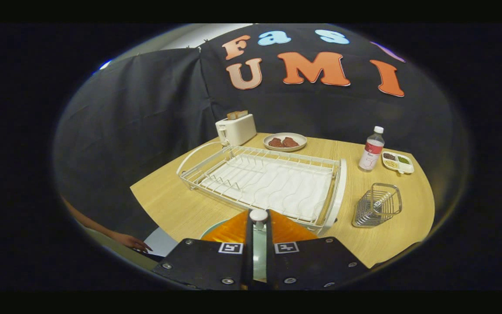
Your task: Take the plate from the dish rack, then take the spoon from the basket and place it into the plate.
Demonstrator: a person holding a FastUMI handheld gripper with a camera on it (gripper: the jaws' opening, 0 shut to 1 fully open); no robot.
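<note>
My gripper (259, 218) is shut on a pale green plate (259, 255). The plate stands edge-on in the narrow gap between the fingers, and its rim (211, 228) shows just left of them. The white wire dish rack (268, 181) lies just beyond the fingertips on the wooden table (168, 203), with nothing in its slots. To the right of the rack stands a small wire basket (376, 206) with the spoon (381, 201) leaning inside it.
At the table's far side are a white toaster (236, 129) with bread in it, a plate of brown food (285, 142), a bottle (372, 149) and a small divided dish (398, 162). A person's hand (131, 241) rests beside the table's near left edge.
</note>
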